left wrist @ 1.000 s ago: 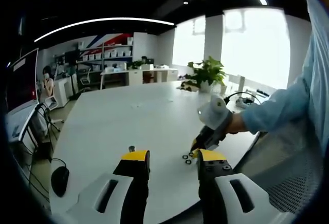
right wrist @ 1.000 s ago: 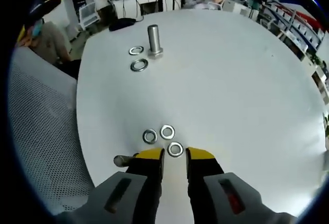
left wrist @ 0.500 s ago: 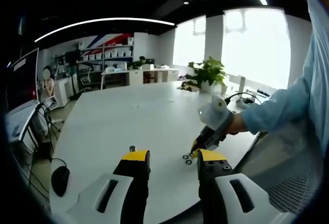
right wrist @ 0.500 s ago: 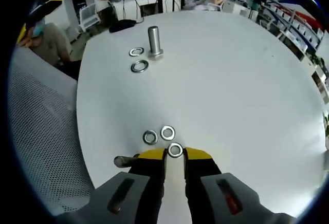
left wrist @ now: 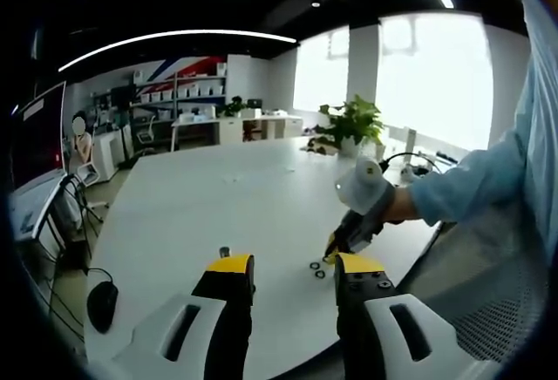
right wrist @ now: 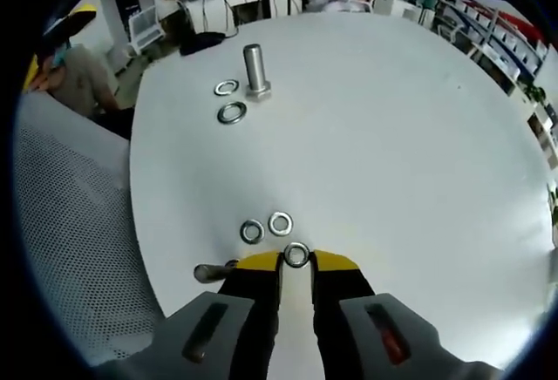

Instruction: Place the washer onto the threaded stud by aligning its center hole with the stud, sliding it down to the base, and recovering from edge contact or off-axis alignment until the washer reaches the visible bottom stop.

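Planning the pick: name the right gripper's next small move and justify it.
Probably lift a little. The right gripper has its jaws closed on a washer at the tips, still level with the table; the upright stud stands far ahead.

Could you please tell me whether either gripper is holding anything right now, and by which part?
The right gripper pinches one washer by its outer rim between its fingertips. The left gripper is open and holds nothing.

An open-plan office: a big white table, shelving along the far wall, desks (a potted plant too), a mesh chair, seated people.
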{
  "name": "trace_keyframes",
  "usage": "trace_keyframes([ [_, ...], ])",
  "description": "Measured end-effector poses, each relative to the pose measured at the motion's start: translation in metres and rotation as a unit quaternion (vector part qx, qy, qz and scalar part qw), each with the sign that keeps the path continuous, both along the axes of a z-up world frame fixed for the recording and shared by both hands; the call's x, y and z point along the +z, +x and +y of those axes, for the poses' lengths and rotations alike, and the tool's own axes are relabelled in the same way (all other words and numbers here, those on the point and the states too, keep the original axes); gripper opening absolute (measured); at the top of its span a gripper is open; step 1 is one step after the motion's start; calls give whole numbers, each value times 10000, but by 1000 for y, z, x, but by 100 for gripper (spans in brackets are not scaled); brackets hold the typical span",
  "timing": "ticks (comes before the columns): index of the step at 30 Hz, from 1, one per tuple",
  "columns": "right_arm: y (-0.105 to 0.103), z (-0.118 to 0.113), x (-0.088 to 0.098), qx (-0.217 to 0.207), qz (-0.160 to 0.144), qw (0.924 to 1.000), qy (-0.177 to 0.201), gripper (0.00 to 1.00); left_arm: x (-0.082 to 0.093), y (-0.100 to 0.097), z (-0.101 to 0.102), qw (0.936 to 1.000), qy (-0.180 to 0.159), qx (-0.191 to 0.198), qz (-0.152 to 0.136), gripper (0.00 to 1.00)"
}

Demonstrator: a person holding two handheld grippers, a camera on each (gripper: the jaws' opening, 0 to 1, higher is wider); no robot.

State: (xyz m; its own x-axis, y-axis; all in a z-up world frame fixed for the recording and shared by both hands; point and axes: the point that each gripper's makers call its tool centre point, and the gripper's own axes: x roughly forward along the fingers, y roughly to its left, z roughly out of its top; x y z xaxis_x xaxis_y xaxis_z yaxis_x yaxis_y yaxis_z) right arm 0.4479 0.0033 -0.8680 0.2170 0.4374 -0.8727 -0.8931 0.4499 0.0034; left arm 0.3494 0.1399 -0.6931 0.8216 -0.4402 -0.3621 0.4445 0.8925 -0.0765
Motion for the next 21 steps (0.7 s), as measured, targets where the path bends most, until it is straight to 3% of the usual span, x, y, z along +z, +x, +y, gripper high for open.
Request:
trace_keyframes([
  [21, 6, 11, 46, 113, -51, 9986, 505, 14, -1, -1, 0, 10000, 22, -9, 41, 35],
])
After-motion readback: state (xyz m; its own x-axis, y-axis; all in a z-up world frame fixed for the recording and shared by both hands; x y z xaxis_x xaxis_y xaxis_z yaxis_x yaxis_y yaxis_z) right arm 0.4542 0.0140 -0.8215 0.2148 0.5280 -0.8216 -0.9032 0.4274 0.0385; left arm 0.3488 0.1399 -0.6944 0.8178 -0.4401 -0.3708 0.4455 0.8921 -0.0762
